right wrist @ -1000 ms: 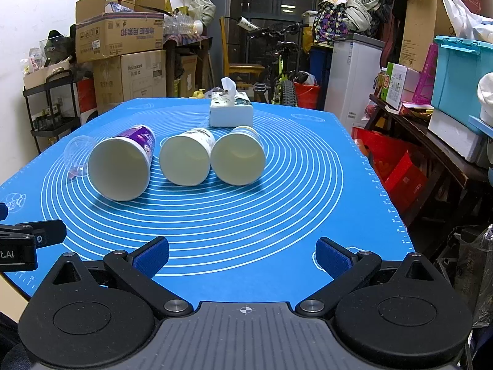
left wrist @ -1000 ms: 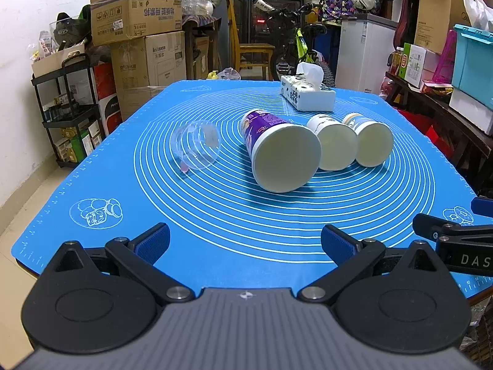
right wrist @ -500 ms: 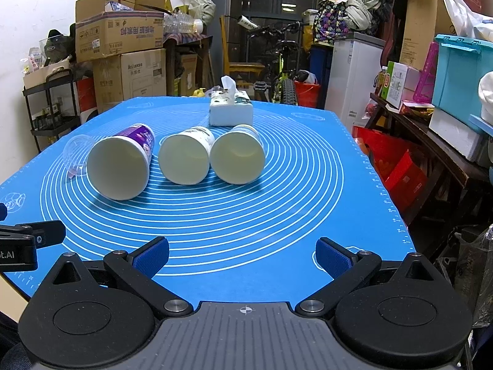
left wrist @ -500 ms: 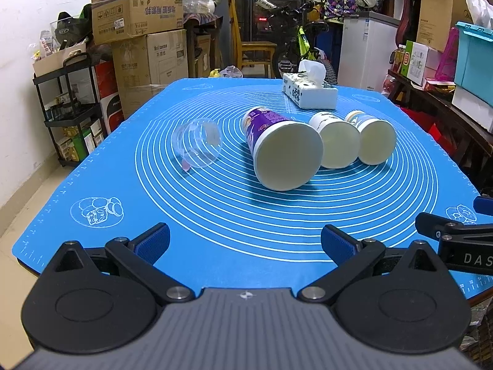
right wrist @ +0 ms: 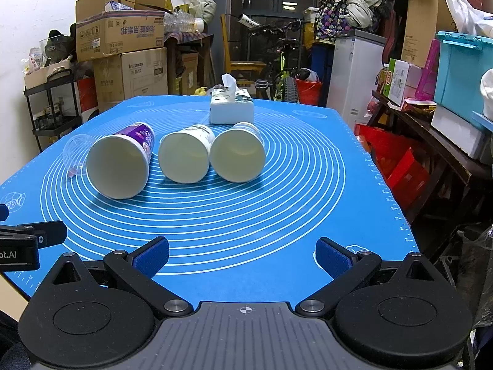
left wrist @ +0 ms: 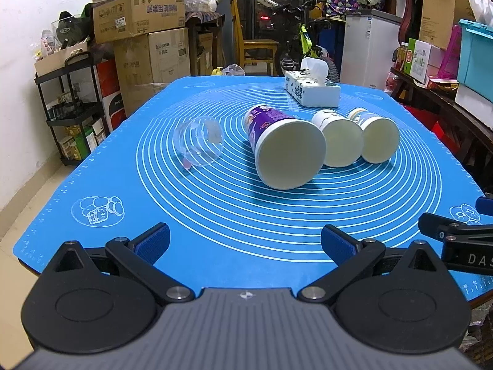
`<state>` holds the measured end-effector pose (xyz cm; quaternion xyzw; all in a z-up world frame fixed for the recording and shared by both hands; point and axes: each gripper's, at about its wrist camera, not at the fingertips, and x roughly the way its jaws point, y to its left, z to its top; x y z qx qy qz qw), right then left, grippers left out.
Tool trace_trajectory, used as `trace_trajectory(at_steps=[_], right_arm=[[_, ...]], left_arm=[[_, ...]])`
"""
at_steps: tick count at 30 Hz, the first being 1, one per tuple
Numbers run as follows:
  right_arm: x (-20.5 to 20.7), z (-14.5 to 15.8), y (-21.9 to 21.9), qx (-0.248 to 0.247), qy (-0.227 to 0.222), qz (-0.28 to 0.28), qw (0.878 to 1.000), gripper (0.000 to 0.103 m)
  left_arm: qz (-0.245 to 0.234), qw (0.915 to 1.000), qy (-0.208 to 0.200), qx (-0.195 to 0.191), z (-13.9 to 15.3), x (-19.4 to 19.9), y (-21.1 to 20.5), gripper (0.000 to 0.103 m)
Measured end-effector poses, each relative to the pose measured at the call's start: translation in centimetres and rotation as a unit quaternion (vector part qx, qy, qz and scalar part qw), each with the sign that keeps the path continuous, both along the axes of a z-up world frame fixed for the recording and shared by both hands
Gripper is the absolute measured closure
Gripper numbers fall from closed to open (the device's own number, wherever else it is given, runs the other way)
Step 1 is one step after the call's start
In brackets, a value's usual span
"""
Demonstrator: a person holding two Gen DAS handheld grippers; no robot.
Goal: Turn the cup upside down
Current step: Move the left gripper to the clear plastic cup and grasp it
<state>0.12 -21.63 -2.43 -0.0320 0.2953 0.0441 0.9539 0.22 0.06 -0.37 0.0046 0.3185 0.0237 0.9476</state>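
Several cups lie on their sides on the blue mat [left wrist: 234, 215], mouths toward me. A clear plastic cup [left wrist: 198, 145] lies at the left, also in the right wrist view [right wrist: 74, 154]. A purple paper cup [left wrist: 286, 151] [right wrist: 121, 162] lies beside it. Two white paper cups [left wrist: 340, 140] [left wrist: 377, 135] lie to its right, also in the right wrist view [right wrist: 186, 155] [right wrist: 238, 154]. My left gripper [left wrist: 245, 242] is open and empty near the mat's front edge. My right gripper [right wrist: 243, 254] is open and empty, to the right of the left one.
A tissue box [left wrist: 311, 91] [right wrist: 231, 108] stands at the back of the mat. Cardboard boxes [left wrist: 138, 9] and a black shelf [left wrist: 71, 104] stand left of the table. A cluttered side table with a teal bin [right wrist: 465, 71] stands at the right.
The left gripper has moved slightly forward toward the cups. The right gripper has hardly moved. Both stay open.
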Motion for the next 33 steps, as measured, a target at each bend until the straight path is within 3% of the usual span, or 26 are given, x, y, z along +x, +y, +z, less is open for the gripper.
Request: trace_trajectory(at_steps=[13,23,27,33], right_arm=[[1.7,0.6,-1.0,0.017,-0.004,-0.007,1.000,0.002],[5.4,1.6,-3.0,0.030,-0.021,-0.011,0.999,0.002],[6.9,1.4,-3.7,0.036,-0.020,-0.012,0.999,0.002],[9.2,0.8,-5.4,0.042,-0.013,-0.024,0.999,0.002]], left_arm=[[0.046,0.9987,0.015,0.018,1.1,2.5,0.6,0.000],[0.136,0.9905,0.018,0.006,4.7,9.3,3.3,0.000],[0.179,0.9831,0.036,-0.017,5.0,13.0,4.5,0.000],[0.207,0.9764,0.060,0.007,4.1,17.0,5.1,0.000]])
